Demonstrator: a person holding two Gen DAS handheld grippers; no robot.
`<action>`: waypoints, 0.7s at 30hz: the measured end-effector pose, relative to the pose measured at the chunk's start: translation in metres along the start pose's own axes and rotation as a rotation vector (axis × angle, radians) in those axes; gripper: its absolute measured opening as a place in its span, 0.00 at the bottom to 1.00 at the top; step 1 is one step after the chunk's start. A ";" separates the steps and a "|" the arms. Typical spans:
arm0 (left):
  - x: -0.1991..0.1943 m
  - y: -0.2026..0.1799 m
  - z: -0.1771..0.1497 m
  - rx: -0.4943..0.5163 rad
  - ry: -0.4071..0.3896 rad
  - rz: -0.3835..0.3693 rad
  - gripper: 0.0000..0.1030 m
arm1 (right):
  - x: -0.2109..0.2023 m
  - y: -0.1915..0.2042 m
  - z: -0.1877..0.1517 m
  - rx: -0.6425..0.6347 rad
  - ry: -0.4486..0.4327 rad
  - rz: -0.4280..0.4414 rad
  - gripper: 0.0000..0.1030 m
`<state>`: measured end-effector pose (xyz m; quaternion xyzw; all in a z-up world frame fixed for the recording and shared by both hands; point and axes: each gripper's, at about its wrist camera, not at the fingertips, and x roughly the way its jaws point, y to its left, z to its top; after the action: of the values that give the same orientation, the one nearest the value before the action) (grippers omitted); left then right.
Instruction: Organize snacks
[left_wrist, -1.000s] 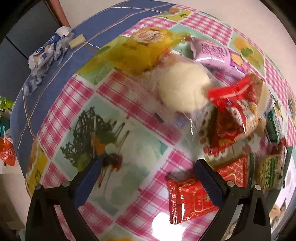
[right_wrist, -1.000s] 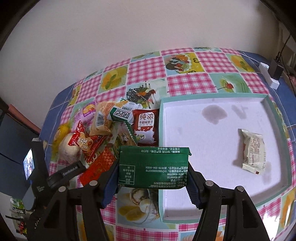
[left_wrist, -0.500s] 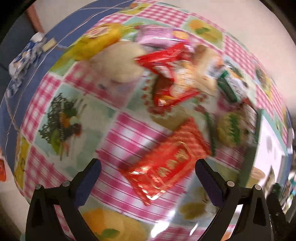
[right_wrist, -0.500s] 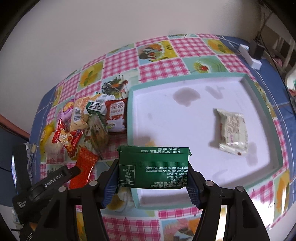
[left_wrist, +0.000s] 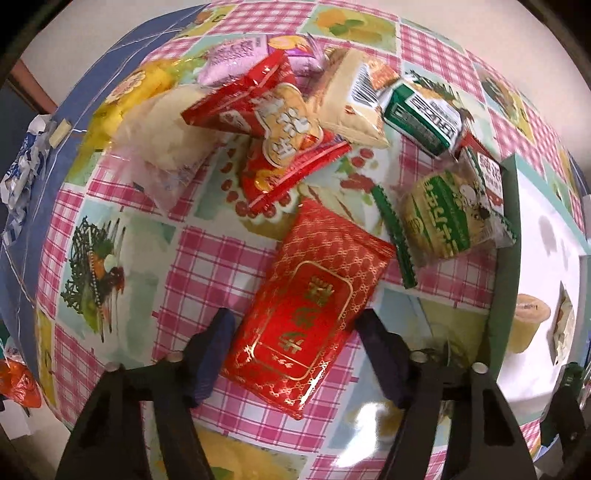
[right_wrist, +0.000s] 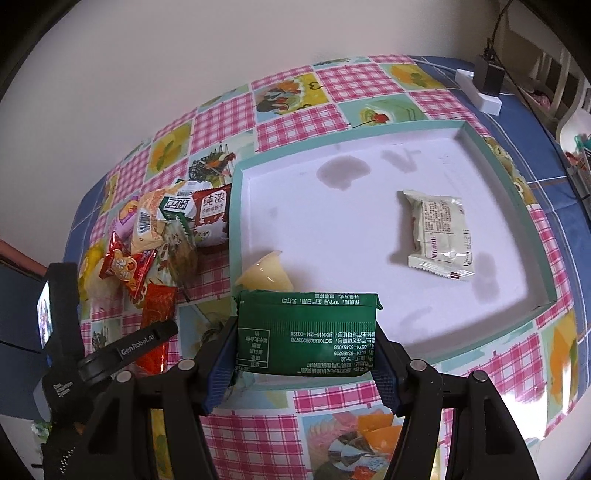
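The left gripper (left_wrist: 295, 354) is closing around the red packet (left_wrist: 308, 312), which lies slanted on the tablecloth (left_wrist: 207, 258). The right gripper (right_wrist: 306, 365) clamps a green packet (right_wrist: 306, 334), crosswise, above the tray's (right_wrist: 535, 236) near edge; only this view shows the tray's beige packet (right_wrist: 439, 232).

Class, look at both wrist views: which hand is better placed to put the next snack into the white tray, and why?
Right. The right gripper already clamps the green packet at the white tray edge. The left gripper is only closing around the red packet, which lies on the tablecloth outside it.
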<state>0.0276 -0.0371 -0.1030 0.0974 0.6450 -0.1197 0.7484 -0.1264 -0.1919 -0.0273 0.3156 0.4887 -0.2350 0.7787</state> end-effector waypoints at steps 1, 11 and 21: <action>0.000 0.007 0.009 -0.004 0.001 -0.001 0.63 | 0.001 0.001 0.000 -0.001 0.003 0.002 0.66; 0.003 0.026 0.020 -0.030 -0.017 0.007 0.63 | 0.006 0.003 0.003 -0.003 0.016 0.006 0.66; -0.010 0.022 0.018 -0.069 -0.042 -0.034 0.50 | 0.006 0.005 0.004 0.001 0.019 0.016 0.66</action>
<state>0.0502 -0.0213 -0.0903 0.0580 0.6347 -0.1119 0.7624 -0.1181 -0.1915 -0.0305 0.3220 0.4933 -0.2259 0.7758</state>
